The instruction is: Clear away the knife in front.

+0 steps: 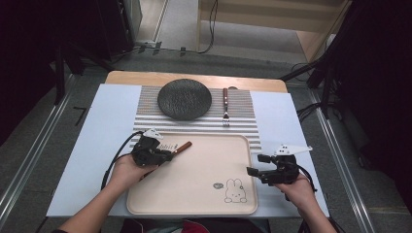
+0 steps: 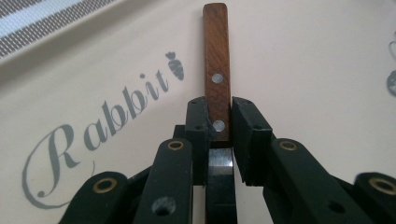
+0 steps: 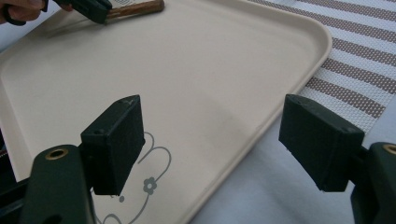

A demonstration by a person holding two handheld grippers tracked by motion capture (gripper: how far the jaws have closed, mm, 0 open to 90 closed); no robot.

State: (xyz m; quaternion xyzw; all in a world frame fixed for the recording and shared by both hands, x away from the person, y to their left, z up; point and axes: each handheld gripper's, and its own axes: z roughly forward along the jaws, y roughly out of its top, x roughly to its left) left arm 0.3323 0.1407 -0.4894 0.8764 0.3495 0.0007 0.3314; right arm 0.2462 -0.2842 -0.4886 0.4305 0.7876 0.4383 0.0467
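Left tool (image 2: 219, 123) clamped on knife's wooden handle (image 2: 216, 70) over tray (image 1: 194, 194), center-left of high view. Right tool (image 3: 224, 140) wide open, holding nothing, at tray's right edge.

High view overhead; gripper views close, sharing tray (image 1: 194, 189).

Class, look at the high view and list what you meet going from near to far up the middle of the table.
Beige rabbit tray → striped placemat → dark round plate → bare wooden table edge.
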